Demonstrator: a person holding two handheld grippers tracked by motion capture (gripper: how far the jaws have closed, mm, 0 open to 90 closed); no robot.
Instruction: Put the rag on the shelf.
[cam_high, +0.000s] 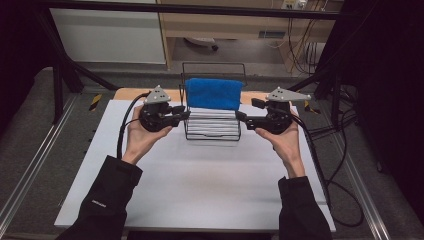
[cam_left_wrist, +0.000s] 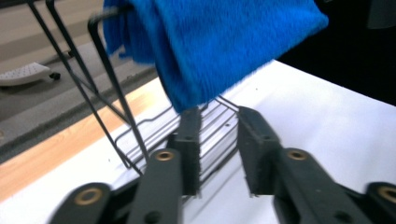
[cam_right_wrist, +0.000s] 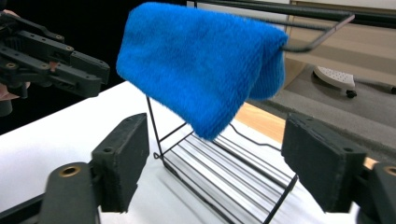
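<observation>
Flanking a black wire rack (cam_high: 212, 127) from either side, the left gripper (cam_high: 186, 115) and the right gripper (cam_high: 240, 116) point inward at one another, each held in a hand whose dark sleeve enters from the near edge of the white table (cam_high: 200, 180). The rack stands toward the far edge of the table, roughly midway between its left and right sides. A folded blue terry cloth (cam_high: 214, 93) hangs draped over the rack's upper bar, its lower edge clear of the ribbed wire base beneath.

In the left gripper view, the left gripper (cam_left_wrist: 218, 154) has its jaws apart by a moderate gap, holding nothing; the cloth (cam_left_wrist: 210, 46) hangs just above and beyond the tips, and the rack's base wires (cam_left_wrist: 154, 135) lie behind them. In the right gripper view, the right gripper (cam_right_wrist: 215, 168) stands wide apart, also empty, with the cloth's lower corner (cam_right_wrist: 201, 70) hanging between and beyond the jaws.

Judgement: the symmetric approach suggests both ends of the cloth are to be pinched together, so it lifts off the bar evenly. No contact with cloth or rack is evident at either gripper. Risk: a jaw may snag the rack's side wire and shift the rack.
</observation>
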